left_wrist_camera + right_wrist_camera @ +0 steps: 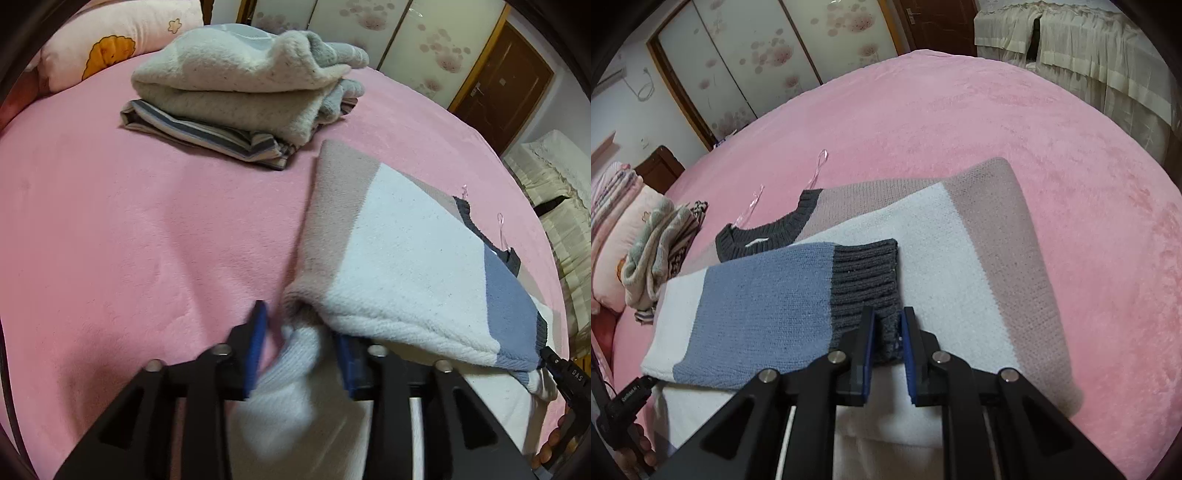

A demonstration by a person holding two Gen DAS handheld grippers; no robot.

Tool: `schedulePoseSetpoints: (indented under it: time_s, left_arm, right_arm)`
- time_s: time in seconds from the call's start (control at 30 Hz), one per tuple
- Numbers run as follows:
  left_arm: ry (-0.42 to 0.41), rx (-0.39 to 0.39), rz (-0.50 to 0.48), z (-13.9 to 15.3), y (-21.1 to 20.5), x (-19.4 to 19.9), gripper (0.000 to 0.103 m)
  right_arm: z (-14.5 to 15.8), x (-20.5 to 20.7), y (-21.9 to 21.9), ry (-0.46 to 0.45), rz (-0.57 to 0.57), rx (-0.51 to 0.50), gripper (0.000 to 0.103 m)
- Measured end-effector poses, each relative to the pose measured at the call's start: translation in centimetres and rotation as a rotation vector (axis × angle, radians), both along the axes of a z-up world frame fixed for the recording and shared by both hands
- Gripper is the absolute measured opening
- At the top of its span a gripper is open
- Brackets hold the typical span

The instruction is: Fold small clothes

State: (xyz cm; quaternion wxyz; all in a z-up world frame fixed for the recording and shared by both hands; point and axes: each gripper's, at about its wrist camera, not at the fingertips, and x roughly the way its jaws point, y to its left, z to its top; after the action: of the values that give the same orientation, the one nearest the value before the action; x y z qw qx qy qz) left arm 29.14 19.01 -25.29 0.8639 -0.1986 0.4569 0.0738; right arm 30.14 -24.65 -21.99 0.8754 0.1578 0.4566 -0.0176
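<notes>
Here, on the pink bed (pixel 129 229), far left in the left wrist view, a pink cartoon-print pillow (pixel 110 44). Next to it, nearer the middle, a stack of folded clothes (pixel 236 92): fluffy pale pieces on top, a striped one underneath. Right of the stack and apart from it, the colour-block knit sweater (pixel 399 266), lying on the bed with a sleeve folded across its body. Low in that view, the left hand-held gripper (pixel 301 325), blue pads spread apart, a bunched white fold of the sweater sitting between them; not clear whether either pad touches the knit. Right of the bed, a cream-covered piece of furniture (pixel 554 192).

In the right wrist view, from the left: the same pillow (pixel 617 236) and clothes stack (pixel 661 251) at the edge, then the folded sleeve (pixel 768 314), white, blue, then a dark grey ribbed cuff (pixel 866 280). At the cuff's near corner, the right hand-held gripper (pixel 888 325), pads pressed close on the grey ribbing, gripping it. Behind, the dark ribbed neckline (pixel 764 232) and clear hanger loops (pixel 820 162) on the bed. Further right, the sweater's white and beige bands, then bare pink bedding.
</notes>
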Motion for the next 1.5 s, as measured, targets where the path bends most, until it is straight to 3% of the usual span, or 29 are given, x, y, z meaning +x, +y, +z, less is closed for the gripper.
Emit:
schedulePoseSetpoints:
  time_s: [0.1,0.37,0.67,0.8,0.97,1.23,1.5]
  left_arm:
    - [-0.026,0.012,0.009,1.3,0.8,-1.7,0.062]
    - [-0.084,0.136,-0.001,6.8,1.4,-7.1,0.075]
    - [-0.164,0.141,-0.081,13.4,-1.1,-13.4,0.083]
    - [-0.206,0.143,-0.116,16.1,-2.4,-16.1,0.088]
    - [-0.267,0.156,-0.158,19.3,-4.3,-19.5,0.098]
    - [-0.322,0.136,-0.207,21.4,-6.2,-23.6,0.101]
    - [-0.353,0.081,-0.219,19.2,-5.6,-26.6,0.101]
  right_arm:
    - [1.7,-1.1,0.1,-0.026,0.001,-0.024,0.018]
    - [6.6,-6.4,1.3,-0.099,0.045,-0.081,0.018]
    - [12.6,-14.4,2.5,-0.189,0.085,-0.095,0.019]
    - [15.1,-18.0,2.5,-0.244,0.089,-0.127,0.036]
    - [17.4,-21.7,2.6,-0.302,0.100,-0.124,0.040]
    - [18.6,-26.4,3.5,-0.350,0.150,-0.151,0.045]
    - [16.3,-30.4,4.1,-0.346,0.205,-0.191,0.046]
